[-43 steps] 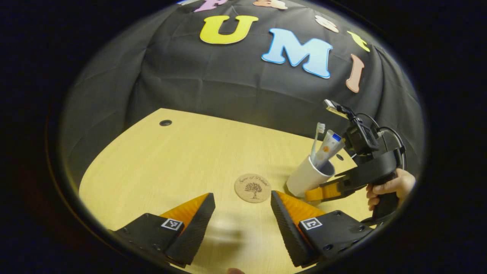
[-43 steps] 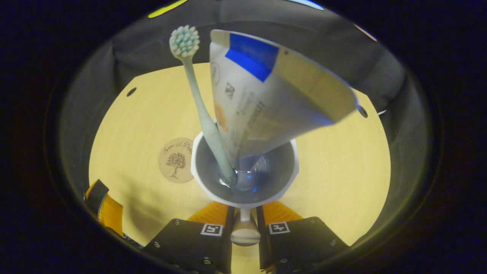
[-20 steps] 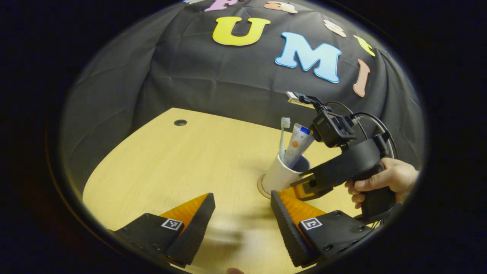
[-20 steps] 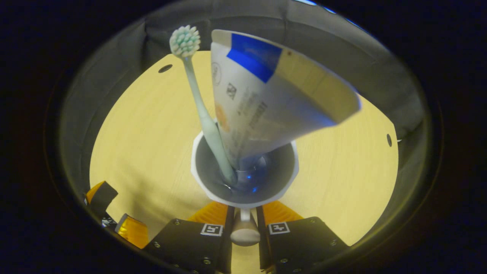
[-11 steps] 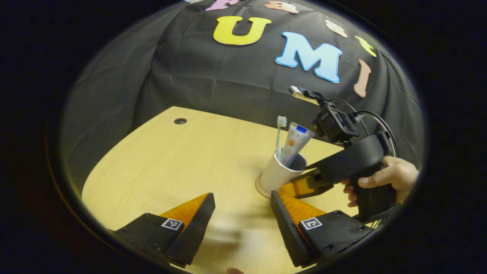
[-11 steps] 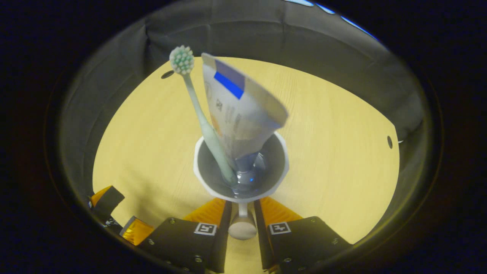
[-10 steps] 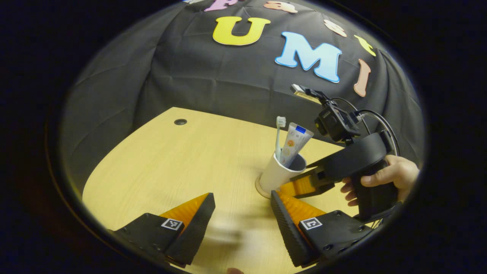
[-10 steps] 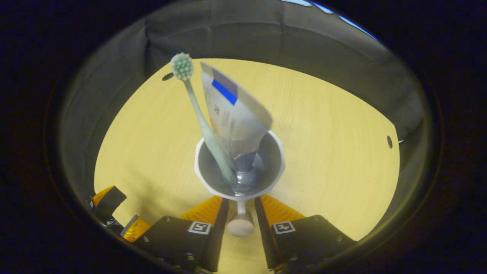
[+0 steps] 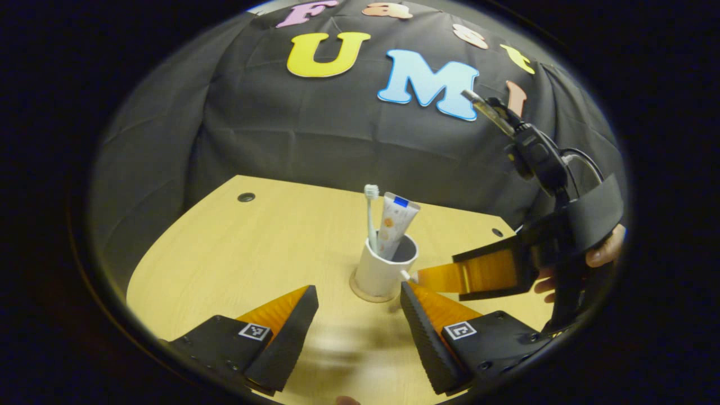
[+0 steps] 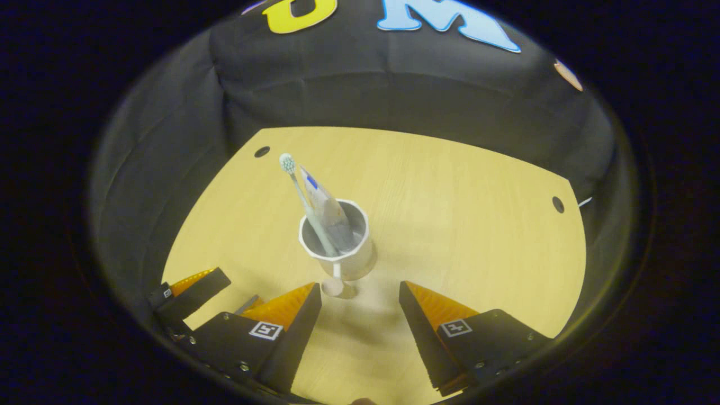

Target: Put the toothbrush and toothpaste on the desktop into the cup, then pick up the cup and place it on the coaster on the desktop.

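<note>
Fingers of the left gripper (image 9: 359,323) are seen spread wide at the bottom of the left gripper view, with nothing between them, above the near edge of the tabletop (image 9: 236,253); in the right gripper view the right gripper (image 10: 360,320) is likewise held wide apart and empty, its tips drawn back from the cup (image 10: 343,247); just beyond them the white cup is seen standing upright on the round coaster (image 9: 360,293), whose rim shows under the cup's base in the left gripper view; the cup is placed near the middle of the tabletop, well clear of its far edge; its small knobbed handle (image 10: 333,286) is turned toward the right gripper; the toothbrush (image 9: 370,216) and the toothpaste (image 9: 392,222) are held inside the cup, both leaning, bristles up; farther right a hand (image 9: 602,253) is seen on the right gripper's grip; two small holes (image 10: 261,152) are set at the far corners.
</note>
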Tool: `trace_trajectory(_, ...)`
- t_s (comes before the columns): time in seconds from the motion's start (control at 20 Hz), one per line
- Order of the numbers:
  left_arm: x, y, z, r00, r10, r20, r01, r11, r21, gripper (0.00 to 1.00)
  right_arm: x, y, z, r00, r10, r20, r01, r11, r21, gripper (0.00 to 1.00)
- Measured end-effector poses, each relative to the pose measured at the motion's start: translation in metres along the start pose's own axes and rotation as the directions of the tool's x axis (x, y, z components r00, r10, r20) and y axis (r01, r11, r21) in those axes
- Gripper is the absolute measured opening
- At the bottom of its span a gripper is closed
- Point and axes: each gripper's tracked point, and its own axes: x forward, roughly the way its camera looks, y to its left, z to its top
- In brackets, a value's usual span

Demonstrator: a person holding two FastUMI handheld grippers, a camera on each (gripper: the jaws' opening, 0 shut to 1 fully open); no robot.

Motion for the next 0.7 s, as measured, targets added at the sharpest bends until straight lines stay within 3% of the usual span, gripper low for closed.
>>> trace_trajectory(0.15, -0.002, -0.018, 0.009, 0.999, -0.019, 0.027, 0.018, 0.999, 0.030, 0.96, -0.033, -0.023, 0.007, 0.990, -0.024, 0.139, 0.020, 0.999, 0.026, 0.86)
trace_trajectory(0.2, -0.003, -0.023, 0.013, 0.999, -0.024, 0.037, 0.023, 0.999, 0.039, 0.99, -0.042, -0.034, 0.009, 0.981, -0.048, 0.188, 0.044, 0.999, 0.025, 0.86)
trace_trajectory(0.25, -0.004, -0.031, 0.016, 0.998, -0.035, 0.048, 0.033, 0.998, 0.045, 0.96, -0.052, -0.044, 0.011, 0.966, -0.073, 0.248, 0.070, 0.997, 0.023, 0.86)
trace_trajectory(0.4, -0.011, -0.053, 0.030, 0.993, -0.063, 0.099, 0.056, 0.996, 0.074, 0.99, -0.084, -0.070, 0.019, 0.901, -0.143, 0.410, 0.146, 0.989, 0.025, 0.86)
trace_trajectory(0.6, -0.024, -0.081, 0.045, 0.979, -0.104, 0.178, 0.088, 0.992, 0.095, 0.96, -0.109, -0.091, 0.010, 0.824, -0.187, 0.535, 0.203, 0.979, 0.028, 0.86)
trace_trajectory(0.7, -0.035, -0.095, 0.059, 0.960, -0.133, 0.245, 0.112, 0.989, 0.097, 0.96, -0.128, -0.098, 0.014, 0.762, -0.207, 0.613, 0.237, 0.971, 0.034, 0.86)
